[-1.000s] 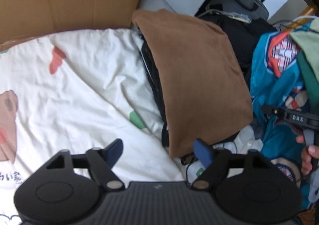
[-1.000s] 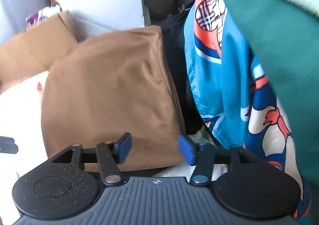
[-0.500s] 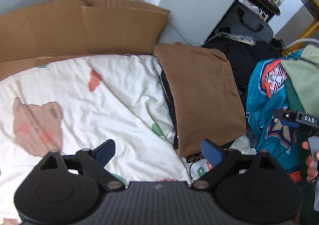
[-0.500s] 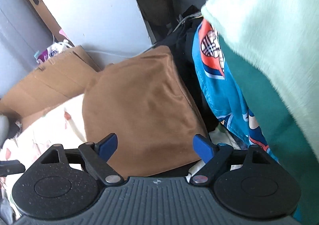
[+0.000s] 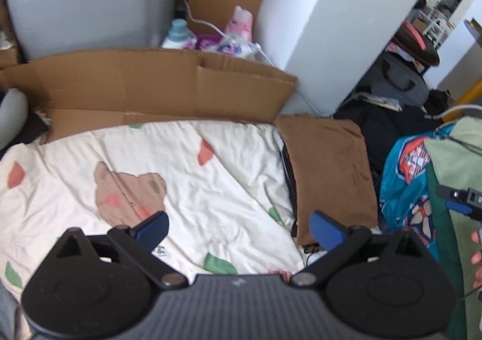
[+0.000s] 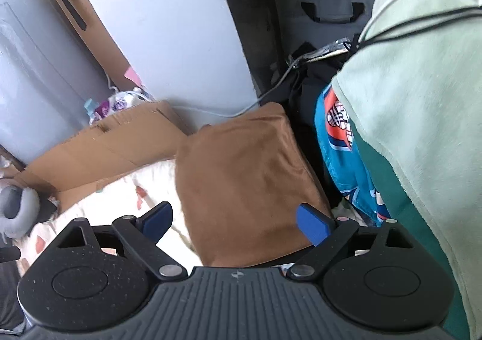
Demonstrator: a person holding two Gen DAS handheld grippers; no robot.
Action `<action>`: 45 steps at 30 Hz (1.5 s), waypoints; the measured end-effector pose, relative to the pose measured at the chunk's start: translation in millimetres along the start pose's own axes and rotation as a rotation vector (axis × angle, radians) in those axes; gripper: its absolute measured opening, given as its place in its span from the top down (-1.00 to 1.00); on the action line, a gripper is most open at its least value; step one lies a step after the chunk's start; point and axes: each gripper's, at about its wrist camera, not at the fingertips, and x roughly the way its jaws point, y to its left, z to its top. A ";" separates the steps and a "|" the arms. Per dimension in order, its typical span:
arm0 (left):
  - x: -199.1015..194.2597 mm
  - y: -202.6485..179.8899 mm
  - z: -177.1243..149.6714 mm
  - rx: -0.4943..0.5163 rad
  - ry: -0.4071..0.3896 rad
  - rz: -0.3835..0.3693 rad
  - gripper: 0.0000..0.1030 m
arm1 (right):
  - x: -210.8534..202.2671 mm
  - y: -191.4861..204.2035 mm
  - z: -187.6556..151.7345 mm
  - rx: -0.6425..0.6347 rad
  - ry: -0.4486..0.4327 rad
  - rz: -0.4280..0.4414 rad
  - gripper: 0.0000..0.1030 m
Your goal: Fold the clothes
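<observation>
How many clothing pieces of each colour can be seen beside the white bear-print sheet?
Brown, folded: 1
Blue patterned: 1
Pale green: 1
Dark green: 1
Black, under the brown one: 1, kind unclear
Total: 5

matt brown cloth garment [image 5: 328, 171]; rough cardboard [image 5: 156, 84]; crumpled soft printed cotton sheet [image 5: 211, 177].

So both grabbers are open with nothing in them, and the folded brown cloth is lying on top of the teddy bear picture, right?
Not quite. The folded brown cloth lies beside the bear picture, off to its right at the edge of the white blanket, not on top of it; the left wrist view shows this. The rest is right: the left gripper and right gripper have open, empty jaws.
</observation>
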 end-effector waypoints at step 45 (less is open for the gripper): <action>-241.8 96.5 -49.8 -0.153 -0.115 0.301 -0.99 | -112.4 189.0 -10.8 -0.248 0.074 0.170 -0.95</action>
